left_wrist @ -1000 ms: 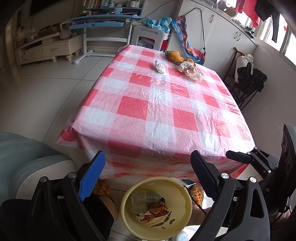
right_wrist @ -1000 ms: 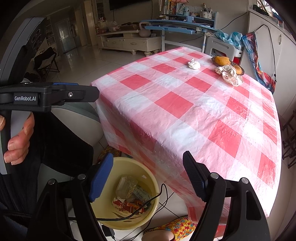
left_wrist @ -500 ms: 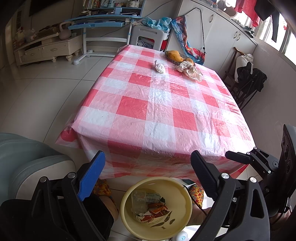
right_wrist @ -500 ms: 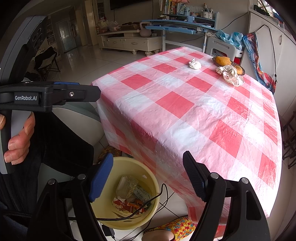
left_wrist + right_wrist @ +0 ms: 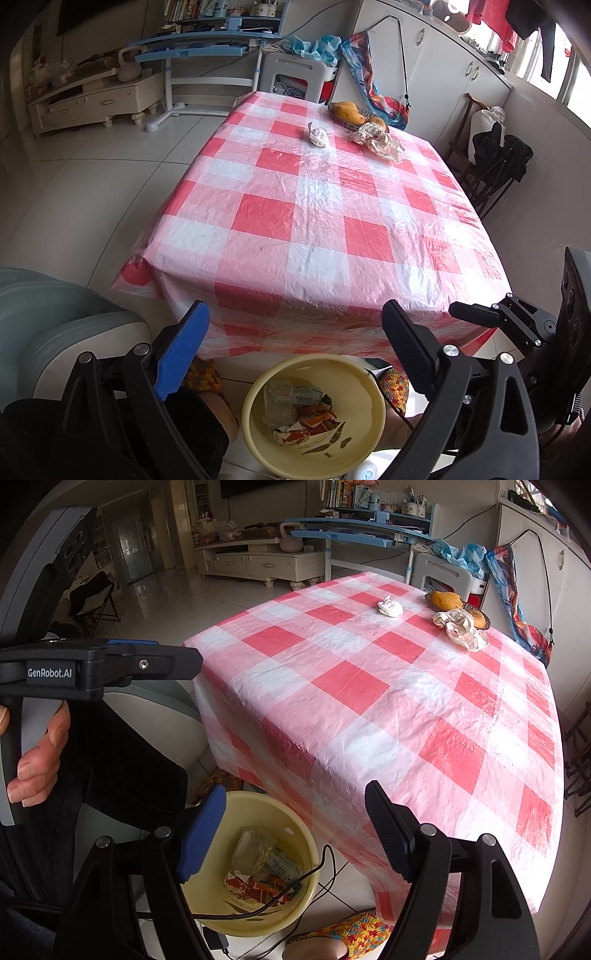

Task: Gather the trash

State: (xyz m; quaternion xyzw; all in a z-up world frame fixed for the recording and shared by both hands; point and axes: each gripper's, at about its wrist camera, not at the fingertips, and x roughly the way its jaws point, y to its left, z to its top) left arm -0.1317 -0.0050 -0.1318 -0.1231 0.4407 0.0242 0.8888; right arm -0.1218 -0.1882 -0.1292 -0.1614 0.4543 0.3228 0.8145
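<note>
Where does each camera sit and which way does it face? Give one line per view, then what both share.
Left wrist: on the left gripper, angled down across the checkered table toward the far cabinets; its own open fingers and the right gripper's side show.
Right wrist: on the right gripper, angled down over the table's near corner; its open fingers, the left gripper and the hand holding it show.
Shared: the yellow bin on the floor, white crumpled tissue, crumpled wrapper, mango.
</note>
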